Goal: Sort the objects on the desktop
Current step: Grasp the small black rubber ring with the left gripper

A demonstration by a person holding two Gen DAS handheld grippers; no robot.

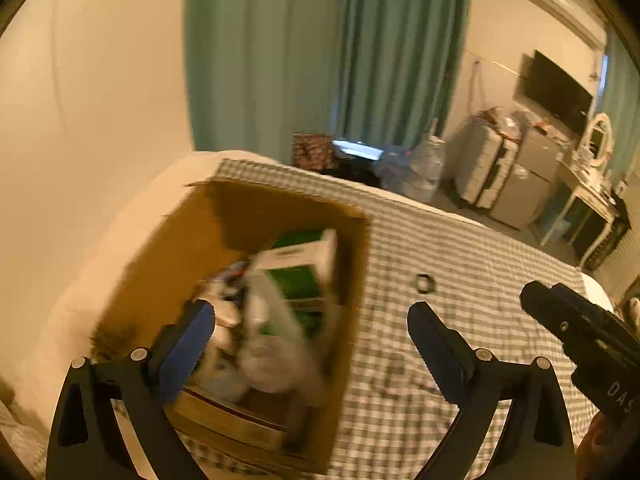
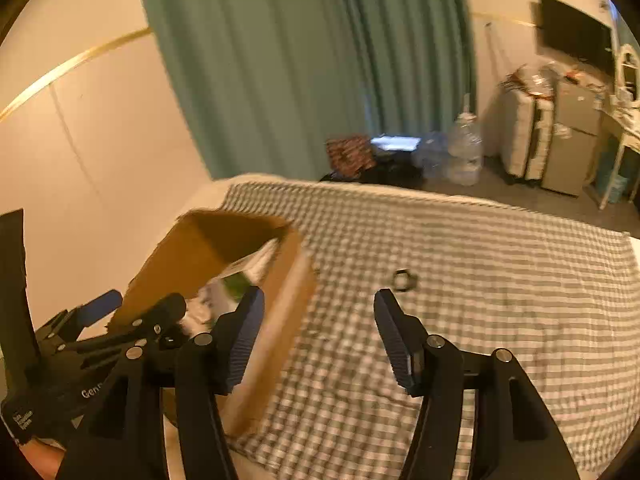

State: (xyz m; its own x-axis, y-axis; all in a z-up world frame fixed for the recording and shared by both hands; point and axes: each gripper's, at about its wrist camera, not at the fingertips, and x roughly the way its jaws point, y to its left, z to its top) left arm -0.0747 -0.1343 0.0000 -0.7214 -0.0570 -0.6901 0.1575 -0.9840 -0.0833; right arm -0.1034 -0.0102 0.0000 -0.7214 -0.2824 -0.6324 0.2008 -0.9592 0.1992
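Left gripper (image 1: 310,328) released, blue-padded fingers (image 1: 188,344) spread wide, nothing between them. It hangs over the open cardboard box (image 1: 168,248); the box mouth sits under and just ahead of the left finger and fills most of the gap between the jaws. Inside, blurred: a green-and-white carton (image 1: 300,268) leaning upright ahead of the jaws, a pale bottle-like item (image 1: 272,320) nearer the finger line, other small things too smeared to name.

Right gripper (image 2: 318,336) also released, jaws wide apart, empty. Its left finger (image 2: 246,340) overlaps the box's near wall (image 2: 280,320) in view; cannot tell if touching.

Small dark ring (image 2: 405,279) lies on the green-checked bedspread (image 2: 480,300), just ahead of the right gripper's right fingertip, well clear of the box. From the left wrist view the same ring (image 1: 424,282) lies just beyond the right fingertip.

Beyond the bed: teal curtain (image 2: 300,60), clear water jugs (image 2: 464,152), wall-mounted TV (image 2: 576,36).
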